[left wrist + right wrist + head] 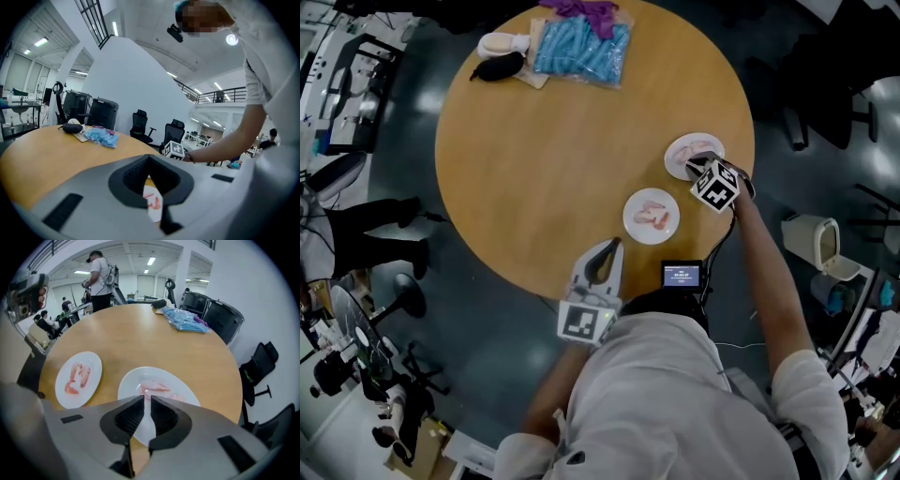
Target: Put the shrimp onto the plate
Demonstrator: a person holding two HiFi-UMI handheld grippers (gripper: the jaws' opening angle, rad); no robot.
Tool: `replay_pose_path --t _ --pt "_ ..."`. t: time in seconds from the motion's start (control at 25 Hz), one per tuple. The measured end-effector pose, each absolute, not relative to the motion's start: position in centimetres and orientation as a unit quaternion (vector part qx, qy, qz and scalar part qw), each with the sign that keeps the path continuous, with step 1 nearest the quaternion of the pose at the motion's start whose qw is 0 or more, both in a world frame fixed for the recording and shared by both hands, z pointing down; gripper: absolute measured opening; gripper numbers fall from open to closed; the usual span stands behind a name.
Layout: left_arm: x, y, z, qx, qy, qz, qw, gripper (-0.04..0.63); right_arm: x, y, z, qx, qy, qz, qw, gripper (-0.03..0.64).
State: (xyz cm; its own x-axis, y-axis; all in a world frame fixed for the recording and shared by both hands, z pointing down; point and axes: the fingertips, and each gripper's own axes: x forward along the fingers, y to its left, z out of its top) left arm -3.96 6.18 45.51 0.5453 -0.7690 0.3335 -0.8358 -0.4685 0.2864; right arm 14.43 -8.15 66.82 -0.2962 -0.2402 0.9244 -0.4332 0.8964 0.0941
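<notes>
One white plate (91,363) carries perhaps three pink shrimp (77,376); the second plate (131,383) just beside holds one shrimp (154,389)

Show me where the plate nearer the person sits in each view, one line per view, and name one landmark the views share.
Head view: near plate, slightly right of centre.
Left gripper view: only a white sliver of it, low at centre.
Right gripper view: whole plate, left of middle.
Shared landmark: blue bag, beyond the plate in all three.

A round wooden table (534,169) stands on a dark floor (478,319), black chairs (140,124) near a white wall (131,84).
</notes>
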Motion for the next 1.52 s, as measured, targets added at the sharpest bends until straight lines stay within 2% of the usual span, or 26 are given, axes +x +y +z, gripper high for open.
replay_pose_path --t 0.16,0.32,0.64,0.88,1.12,1.32,1.52 --pt "-4.2 5.5 46.1 0.849 -0.478 0.08 0.209 0.008 14.4 -8.3 67.5 0.152 -0.799 0.068 0.578 0.084" --pt "-3.6 4.7 45.8 0.844 -0.477 0.081 0.23 0.008 14.0 -8.3 68.3 0.112 -0.795 0.05 0.594 0.087" --pt "-3.1 4.4 46.3 0.852 -0.469 0.08 0.217 0.008 13.3 -8.0 68.5 0.083 -0.796 0.034 0.599 0.038" --pt "-3.7 4.8 46.3 0.857 -0.465 0.074 0.207 0.008 12.4 -7.1 65.9 0.112 -0.813 0.033 0.57 0.028" --pt "-4.2 5.2 45.5 0.86 -0.46 0.065 0.209 0.008 7.4 1.6 62.4 0.059 -0.846 0.011 0.53 0.028" --pt "-4.9 6.4 45.9 0.865 -0.455 0.063 0.203 0.008 3.4 9.9 64.5 -0.008 -0.853 0.062 0.518 0.028" --pt "-5.5 7.7 46.3 0.866 -0.451 0.069 0.204 0.008 1.6 11.6 66.8 -0.017 -0.847 0.088 0.524 0.028"
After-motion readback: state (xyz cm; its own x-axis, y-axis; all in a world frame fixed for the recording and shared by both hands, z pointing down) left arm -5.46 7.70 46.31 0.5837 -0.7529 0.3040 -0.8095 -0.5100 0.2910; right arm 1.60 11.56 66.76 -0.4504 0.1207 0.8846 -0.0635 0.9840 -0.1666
